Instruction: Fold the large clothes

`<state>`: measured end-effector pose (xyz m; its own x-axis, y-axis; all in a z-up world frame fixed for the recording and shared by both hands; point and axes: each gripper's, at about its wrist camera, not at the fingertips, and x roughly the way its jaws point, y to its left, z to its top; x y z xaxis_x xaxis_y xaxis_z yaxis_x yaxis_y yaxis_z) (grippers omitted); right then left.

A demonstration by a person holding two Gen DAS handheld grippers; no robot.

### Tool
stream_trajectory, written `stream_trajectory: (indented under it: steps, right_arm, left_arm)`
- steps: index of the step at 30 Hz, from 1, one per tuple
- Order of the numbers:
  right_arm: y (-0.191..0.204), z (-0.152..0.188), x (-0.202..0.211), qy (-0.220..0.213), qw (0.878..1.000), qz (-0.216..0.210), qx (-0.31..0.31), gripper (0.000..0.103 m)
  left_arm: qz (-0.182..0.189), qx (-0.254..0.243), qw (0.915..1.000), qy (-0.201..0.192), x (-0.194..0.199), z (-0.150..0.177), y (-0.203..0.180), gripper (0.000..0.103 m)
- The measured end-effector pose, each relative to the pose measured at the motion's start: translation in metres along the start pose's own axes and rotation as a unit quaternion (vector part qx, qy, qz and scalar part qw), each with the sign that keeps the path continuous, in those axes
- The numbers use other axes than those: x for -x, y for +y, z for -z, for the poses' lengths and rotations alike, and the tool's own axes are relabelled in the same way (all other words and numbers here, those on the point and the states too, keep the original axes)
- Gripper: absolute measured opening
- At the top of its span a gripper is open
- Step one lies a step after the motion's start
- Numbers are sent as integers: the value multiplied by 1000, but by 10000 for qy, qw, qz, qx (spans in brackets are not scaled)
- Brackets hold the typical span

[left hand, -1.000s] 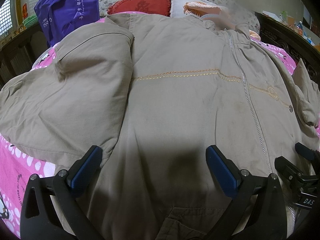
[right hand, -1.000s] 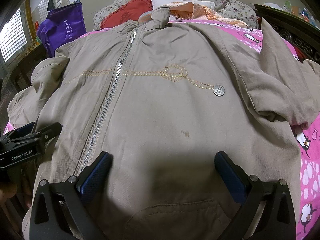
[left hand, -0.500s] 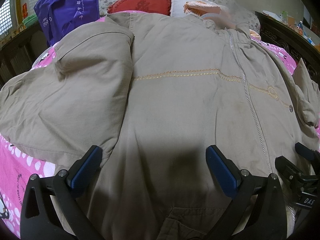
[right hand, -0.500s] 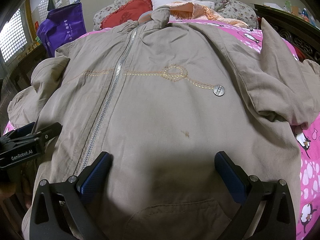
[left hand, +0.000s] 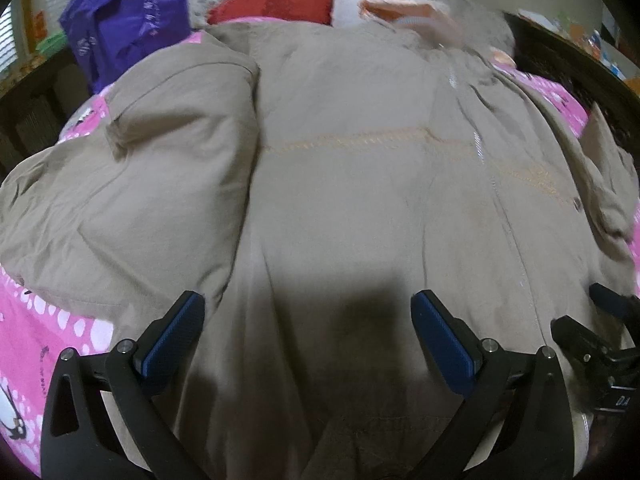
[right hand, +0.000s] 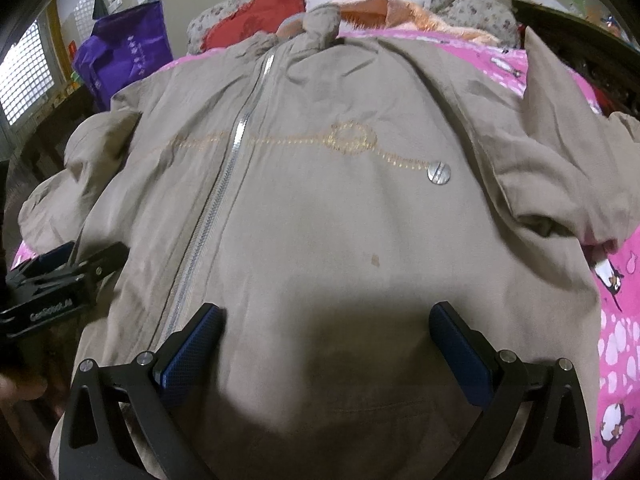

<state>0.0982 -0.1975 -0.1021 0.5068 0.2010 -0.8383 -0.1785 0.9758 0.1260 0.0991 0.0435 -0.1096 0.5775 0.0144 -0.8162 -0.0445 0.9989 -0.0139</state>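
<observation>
A large beige zip-up jacket [left hand: 360, 184] lies face up on a bed with a pink sheet [left hand: 44, 340]. Its left sleeve [left hand: 152, 184] is folded across beside the body. In the right wrist view the jacket [right hand: 320, 220] shows its silver zipper [right hand: 224, 184], gold stitching and a metal button [right hand: 439, 171]; its right sleeve [right hand: 560, 168] lies bunched at the right. My left gripper [left hand: 306, 320] is open above the hem, left of the zipper. My right gripper [right hand: 326, 332] is open above the hem, right of the zipper. Neither holds cloth.
A purple bag [left hand: 128, 20] stands at the far left. A red pillow [left hand: 276, 0], a white pillow and orange cloth [right hand: 384, 10] lie at the head of the bed. A dark wooden bed frame [left hand: 580, 64] runs along the right side.
Both views have shifted a little and the left one is blurred, so both grippers are moving slightly over the hem. Both stay open.
</observation>
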Motion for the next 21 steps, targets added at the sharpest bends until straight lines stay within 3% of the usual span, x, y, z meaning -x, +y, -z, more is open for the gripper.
stream_trajectory:
  steps: [4, 7, 9, 13, 17, 21]
  right_arm:
    - [1, 16, 10, 267, 9994, -108, 168, 103]
    - [6, 20, 18, 575, 9981, 58, 191, 102]
    - [10, 20, 33, 558, 9979, 338, 52, 101]
    - [29, 14, 81, -212, 9990, 376, 65, 101]
    - [50, 6, 134, -1182, 9909, 594, 260, 102]
    - [59, -2, 154, -1551, 9848, 700, 360, 102]
  left_arm:
    - [202, 318, 9978, 550, 19, 12, 16, 103]
    - [-47, 328, 9988, 348, 53, 13, 25, 103]
    - [-197, 410, 9989, 107, 77, 10, 33, 103]
    - [-358, 546, 9977, -182, 102, 6, 41, 103]
    - [-320, 499, 9975, -377, 114, 4, 38, 103]
    - [-284, 473, 9975, -442, 112, -2, 37, 103]
